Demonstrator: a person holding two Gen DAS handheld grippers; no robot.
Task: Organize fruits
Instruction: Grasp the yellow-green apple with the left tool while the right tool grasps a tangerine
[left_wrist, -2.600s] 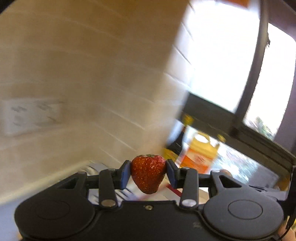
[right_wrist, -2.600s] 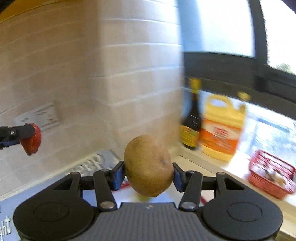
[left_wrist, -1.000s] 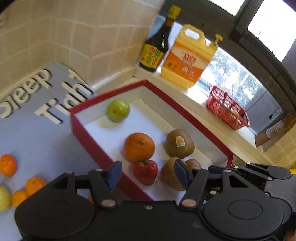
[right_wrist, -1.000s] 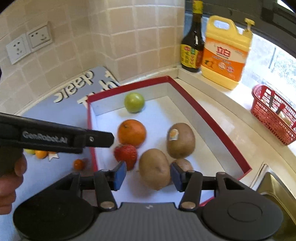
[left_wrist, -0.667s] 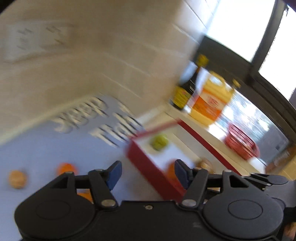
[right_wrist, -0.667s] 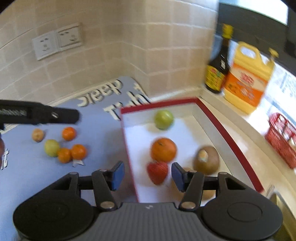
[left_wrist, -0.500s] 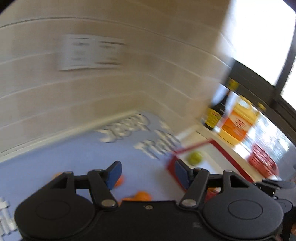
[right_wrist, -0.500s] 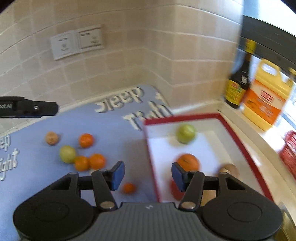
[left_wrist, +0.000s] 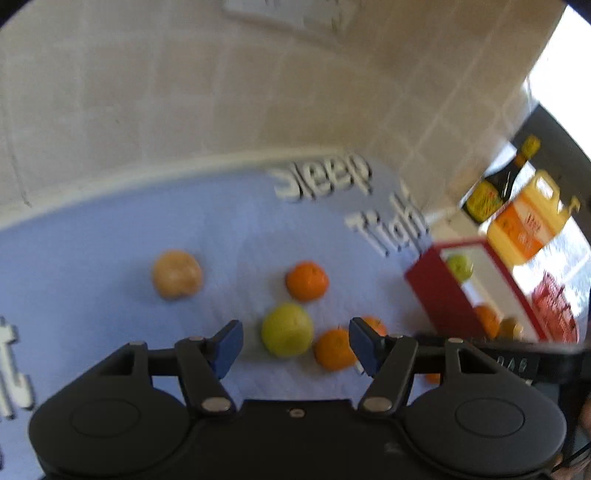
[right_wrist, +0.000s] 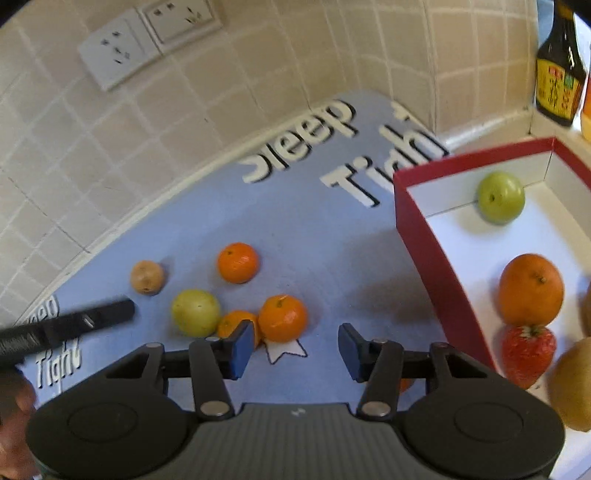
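Orange and green fruit lies loose on the blue mat (right_wrist: 295, 236): a yellow-green fruit (right_wrist: 195, 312), three mandarins (right_wrist: 282, 317) close around it, and a small brown fruit (right_wrist: 147, 277) further left. One more small orange thing shows under the right claw's finger, but it is mostly hidden.

A moment ago the left claw (left_wrist: 295, 345) held a strawberry (right_wrist: 526, 352) and the right claw (right_wrist: 295, 349) a kiwi (right_wrist: 572, 384); both fruits now lie in the red box (right_wrist: 421, 221), beside an orange (right_wrist: 532, 288) and a green apple (right_wrist: 500, 197). Both claws are now wide open and hold nothing, and they have swung from the box back over the mat.

So that delivery looks done, and the next pick is probably starting. In the left wrist view, which is blurred by motion, the yellow-green fruit (left_wrist: 287, 329) sits between the left fingers, with a mandarin (left_wrist: 334, 349) just beside it. That neighbour may get pushed or pinched if the claw closes carelessly. The right claw hovers near the mandarin cluster, over a white star on the mat.

Several fruits remain outside the box, so I judge the task about half finished.
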